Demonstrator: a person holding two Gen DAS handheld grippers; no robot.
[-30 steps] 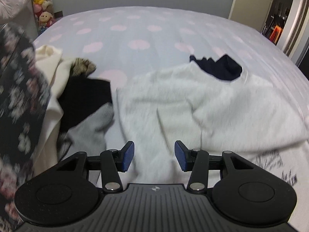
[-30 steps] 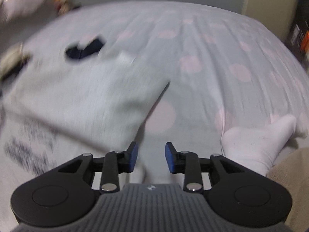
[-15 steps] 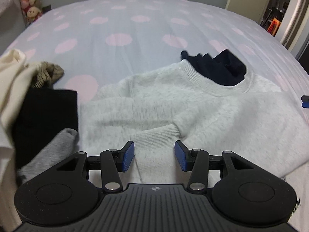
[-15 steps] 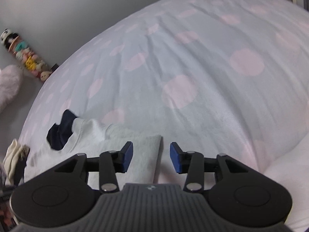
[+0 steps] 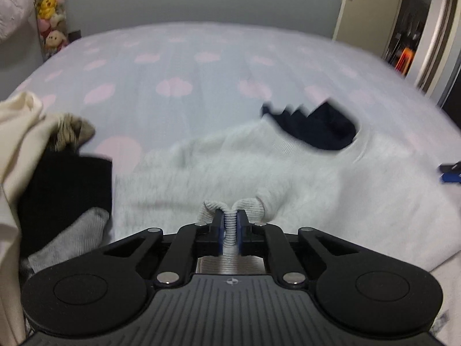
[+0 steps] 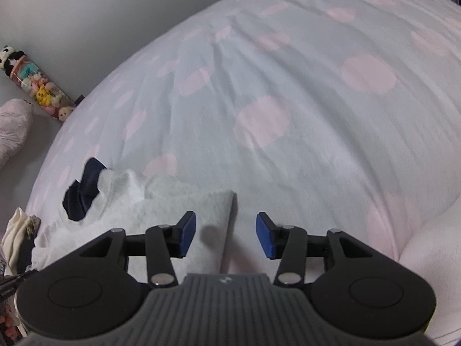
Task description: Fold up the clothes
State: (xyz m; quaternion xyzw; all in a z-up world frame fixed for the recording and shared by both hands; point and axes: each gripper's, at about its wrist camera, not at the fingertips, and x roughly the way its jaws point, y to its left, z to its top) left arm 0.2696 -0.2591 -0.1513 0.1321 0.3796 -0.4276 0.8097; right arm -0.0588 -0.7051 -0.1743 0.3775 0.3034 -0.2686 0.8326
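The white sweatshirt (image 5: 288, 178) is now being gripped at its ribbed cuff (image 5: 230, 225) by the left claw (image 5: 230, 229), gaping half a second ago, so a sleeve fold is seemingly being begun, while the right claw (image 6: 226, 238) is being held wide apart and empty over the bed (image 6: 288, 101).

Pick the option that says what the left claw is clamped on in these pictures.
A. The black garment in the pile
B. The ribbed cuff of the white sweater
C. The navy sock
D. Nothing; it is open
B: the left claw is shut on the ribbed cuff of the white sweater, while the navy sock lies farther off at the collar.
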